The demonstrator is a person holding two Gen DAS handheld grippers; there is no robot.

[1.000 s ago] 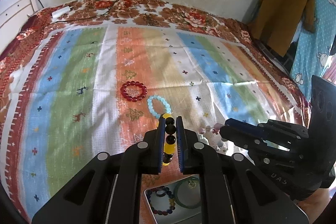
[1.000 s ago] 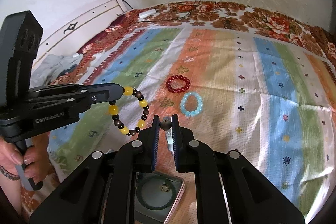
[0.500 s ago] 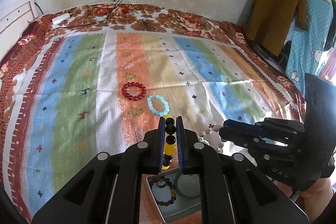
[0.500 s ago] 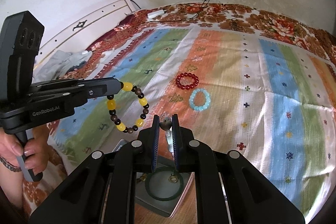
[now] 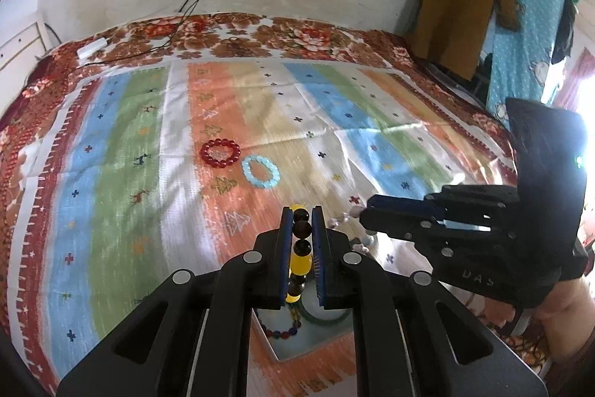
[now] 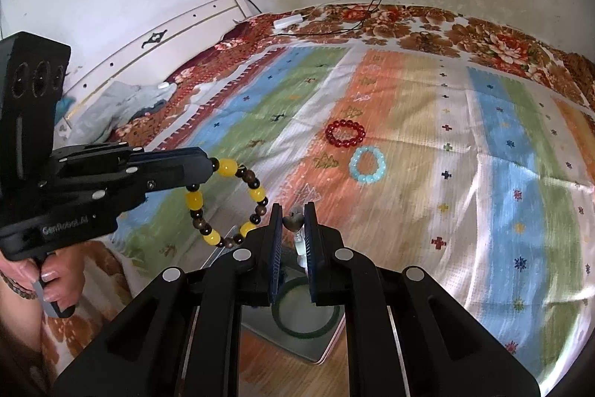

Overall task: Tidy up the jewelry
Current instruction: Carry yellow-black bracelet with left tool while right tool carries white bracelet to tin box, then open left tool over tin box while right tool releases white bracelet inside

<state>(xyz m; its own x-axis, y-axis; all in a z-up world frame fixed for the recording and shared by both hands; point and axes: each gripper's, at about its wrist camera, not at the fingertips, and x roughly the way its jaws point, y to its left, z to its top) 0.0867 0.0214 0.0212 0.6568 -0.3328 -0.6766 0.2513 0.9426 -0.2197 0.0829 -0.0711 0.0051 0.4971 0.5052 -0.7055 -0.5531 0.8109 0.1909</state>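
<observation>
Left wrist view: nearest you, one shallow metal tray (image 5: 286, 352) holds two pieces, a dark multicoloured bead bracelet (image 5: 280, 332) and a green jade bangle (image 5: 323, 317). Above it your left gripper (image 5: 302, 224) is clamped narrowly on one yellow-and-brown bead bracelet (image 5: 300, 257), its loop hanging edge-on, long axis running away from you. Just right, your right gripper (image 5: 368, 211) pinches one pale bead strand with a heart charm (image 5: 344, 219), dangling downward. Farther out on the striped bedspread (image 5: 130, 173), two bracelets lie flat, just beside each other: one light-blue bead bracelet (image 5: 260, 171), then one red bead bracelet (image 5: 220, 153).
</observation>
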